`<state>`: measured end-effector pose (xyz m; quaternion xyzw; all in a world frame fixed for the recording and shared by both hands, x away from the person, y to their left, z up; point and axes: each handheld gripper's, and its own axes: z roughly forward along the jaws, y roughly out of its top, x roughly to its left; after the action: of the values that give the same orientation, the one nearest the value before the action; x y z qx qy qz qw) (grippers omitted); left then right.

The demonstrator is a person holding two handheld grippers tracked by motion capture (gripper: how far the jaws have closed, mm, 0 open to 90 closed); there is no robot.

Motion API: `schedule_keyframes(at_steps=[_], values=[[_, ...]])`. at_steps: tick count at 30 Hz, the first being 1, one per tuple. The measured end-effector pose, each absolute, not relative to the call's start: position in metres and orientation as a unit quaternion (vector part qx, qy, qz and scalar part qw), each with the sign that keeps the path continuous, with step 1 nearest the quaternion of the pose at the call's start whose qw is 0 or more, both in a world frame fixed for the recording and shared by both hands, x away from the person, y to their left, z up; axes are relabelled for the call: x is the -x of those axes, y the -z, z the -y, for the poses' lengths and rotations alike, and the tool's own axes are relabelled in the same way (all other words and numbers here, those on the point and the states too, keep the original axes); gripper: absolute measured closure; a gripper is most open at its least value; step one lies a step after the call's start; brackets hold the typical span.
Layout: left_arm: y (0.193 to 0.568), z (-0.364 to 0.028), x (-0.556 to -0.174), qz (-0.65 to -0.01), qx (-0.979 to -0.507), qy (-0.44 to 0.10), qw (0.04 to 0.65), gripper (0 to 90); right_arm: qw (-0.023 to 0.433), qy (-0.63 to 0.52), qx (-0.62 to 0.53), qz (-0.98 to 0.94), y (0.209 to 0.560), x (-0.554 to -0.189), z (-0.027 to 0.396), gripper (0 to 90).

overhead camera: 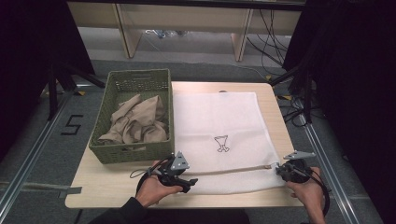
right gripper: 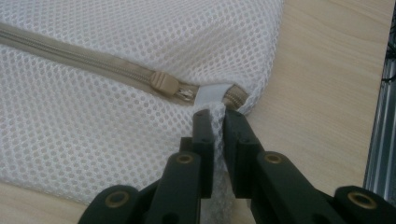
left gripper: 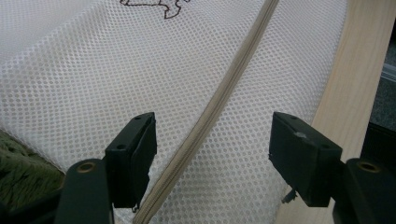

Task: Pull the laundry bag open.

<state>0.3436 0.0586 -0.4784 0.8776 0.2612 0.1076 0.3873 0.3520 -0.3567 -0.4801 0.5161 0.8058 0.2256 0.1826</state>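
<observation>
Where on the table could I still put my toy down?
Bare wood shows along the near edge of the table, between the green basket and the left gripper. A thin strip runs right of the white mesh bag. Everywhere else, basket and bag crowd the top.

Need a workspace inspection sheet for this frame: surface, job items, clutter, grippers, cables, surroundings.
Surface: light wooden table, bare along its near edge.
Job's things: white mesh laundry bag lying flat, beige zipper closed, slider at the bag's right end.
Clutter: green woven basket holding beige cloth, beside the bag's left edge.
Grippers: left gripper open, jaws either side of the zipper; right gripper pinching mesh at the bag's corner by the slider.
Cables: black cable trailing from left gripper; loose cables on the floor beyond.
Surroundings: grey floor with a "5" marking, metal rails, dark curtains.
</observation>
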Motion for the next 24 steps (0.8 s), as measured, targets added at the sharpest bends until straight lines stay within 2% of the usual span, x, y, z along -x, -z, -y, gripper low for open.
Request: schedule_keyframes(at_steps=[9, 10, 12, 14, 15, 16, 20, 24], values=[[0.478, -0.059, -0.344, -0.261, -0.878, -0.107, 0.387, 32.0, 0.172, -0.235, -0.522, -0.802, 0.481, -0.351, 0.359, 79.5], [0.478, -0.060, -0.345, -0.261, -0.880, -0.113, 0.381, 32.1, 0.163, -0.232, -0.534, -0.796, 0.481, -0.352, 0.359, 73.8], [0.478, -0.060, -0.345, -0.260, -0.880, -0.113, 0.381, 32.0, 0.164, -0.231, -0.535, -0.796, 0.482, -0.351, 0.359, 73.0], [0.478, -0.060, -0.344, -0.260, -0.879, -0.108, 0.385, 32.0, 0.153, -0.234, -0.542, -0.793, 0.483, -0.352, 0.358, 60.7], [0.478, -0.060, -0.344, -0.260, -0.879, -0.108, 0.385, 32.0, 0.153, -0.234, -0.542, -0.793, 0.483, -0.352, 0.358, 60.7], [0.478, -0.060, -0.344, -0.261, -0.878, -0.110, 0.385, 32.1, 0.142, -0.223, -0.561, -0.784, 0.484, -0.353, 0.356, 54.1], [0.478, -0.060, -0.345, -0.260, -0.880, -0.113, 0.381, 32.0, 0.149, -0.214, -0.554, -0.790, 0.489, -0.356, 0.353, 38.7], [0.478, -0.060, -0.344, -0.261, -0.879, -0.113, 0.382, 32.1, 0.149, -0.210, -0.570, -0.781, 0.490, -0.357, 0.351, 36.5]])
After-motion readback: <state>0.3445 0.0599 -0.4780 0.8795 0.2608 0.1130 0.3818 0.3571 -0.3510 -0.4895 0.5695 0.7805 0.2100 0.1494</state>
